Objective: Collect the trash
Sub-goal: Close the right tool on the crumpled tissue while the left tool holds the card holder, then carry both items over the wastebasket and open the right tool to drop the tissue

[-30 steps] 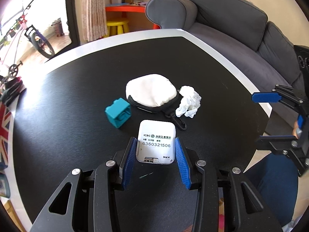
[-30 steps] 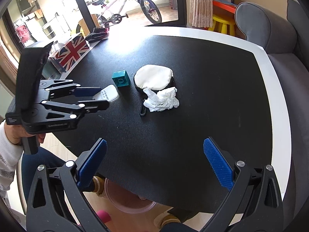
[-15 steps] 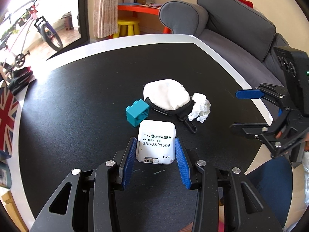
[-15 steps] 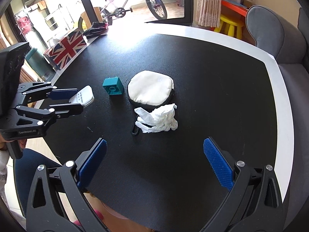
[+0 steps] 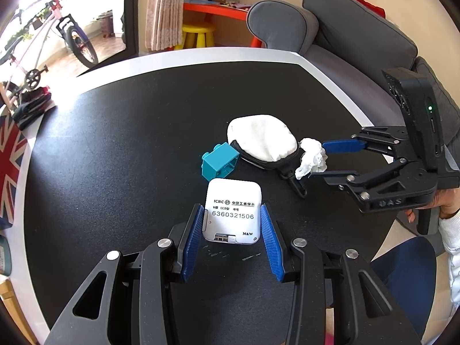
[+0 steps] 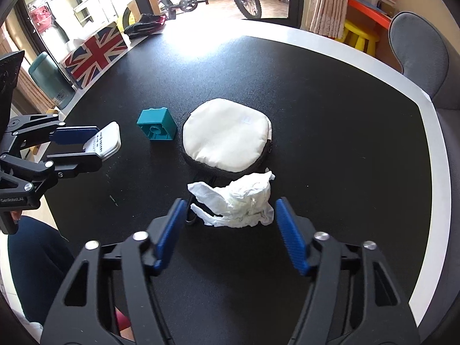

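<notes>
**Crumpled tissue framed by the right jaws on the black bench**

The right gripper (image 6: pixel 228 224) is tilted steeply down toward the bench (image 6: pixel 330 115), its body gripped from the right by a hand (image 5: pixel 448 207) in a white sleeve. Its jaws have just been closing, and the crumpled tissue (image 6: pixel 238 201) lies between them. A narrow gap is seen at the right pad; whether the left pad touches the paper cannot be told, so the tissue is not yet clamped. The tissue rests on the bench just in front of a round white pouch (image 6: pixel 227 141), against its black clip.

The left gripper (image 5: pixel 231 230) is also angled downward, and its jaws are clenched on the sides of a white card-shaped device (image 5: pixel 233 215) printed with 1 line of digits. The device is held above the bench, just in front of a teal block (image 5: pixel 220 162), which sits beside the pouch.

A grey sofa (image 5: pixel 359 28) is seen beyond the bench.
</notes>
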`<state>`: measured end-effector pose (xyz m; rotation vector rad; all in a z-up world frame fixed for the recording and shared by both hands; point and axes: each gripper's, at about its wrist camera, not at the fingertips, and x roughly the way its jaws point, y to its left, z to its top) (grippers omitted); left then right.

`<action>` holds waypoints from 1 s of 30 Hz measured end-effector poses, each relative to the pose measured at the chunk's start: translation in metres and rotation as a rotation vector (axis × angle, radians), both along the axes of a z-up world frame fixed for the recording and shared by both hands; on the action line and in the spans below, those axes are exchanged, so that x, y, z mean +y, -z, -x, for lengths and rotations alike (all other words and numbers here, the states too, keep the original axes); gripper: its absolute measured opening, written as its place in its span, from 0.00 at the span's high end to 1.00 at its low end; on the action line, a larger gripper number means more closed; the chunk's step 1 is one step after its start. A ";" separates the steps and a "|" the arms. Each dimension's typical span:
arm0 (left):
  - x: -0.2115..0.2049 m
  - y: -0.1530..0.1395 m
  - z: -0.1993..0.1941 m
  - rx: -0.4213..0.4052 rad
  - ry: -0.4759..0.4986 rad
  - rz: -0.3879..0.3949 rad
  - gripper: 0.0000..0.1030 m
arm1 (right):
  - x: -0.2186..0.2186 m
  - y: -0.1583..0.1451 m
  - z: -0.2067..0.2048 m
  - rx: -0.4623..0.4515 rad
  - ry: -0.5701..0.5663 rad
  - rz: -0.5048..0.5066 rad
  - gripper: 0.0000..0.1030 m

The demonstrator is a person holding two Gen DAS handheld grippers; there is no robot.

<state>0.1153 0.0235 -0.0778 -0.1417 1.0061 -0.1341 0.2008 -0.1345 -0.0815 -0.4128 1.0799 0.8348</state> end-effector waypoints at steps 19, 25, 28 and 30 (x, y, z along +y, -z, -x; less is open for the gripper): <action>-0.005 -0.012 0.017 -0.023 -0.007 0.001 0.61 | -0.019 -0.028 0.025 -0.047 0.037 -0.042 0.87; -0.013 -0.027 0.039 -0.054 -0.011 -0.006 0.61 | -0.031 -0.050 0.050 -0.068 0.042 -0.077 0.87; -0.019 -0.035 0.052 -0.070 -0.007 -0.009 0.61 | -0.038 -0.063 0.065 -0.084 0.041 -0.101 0.87; -0.024 -0.042 0.062 -0.085 -0.004 -0.016 0.61 | -0.040 -0.071 0.077 -0.097 0.037 -0.112 0.87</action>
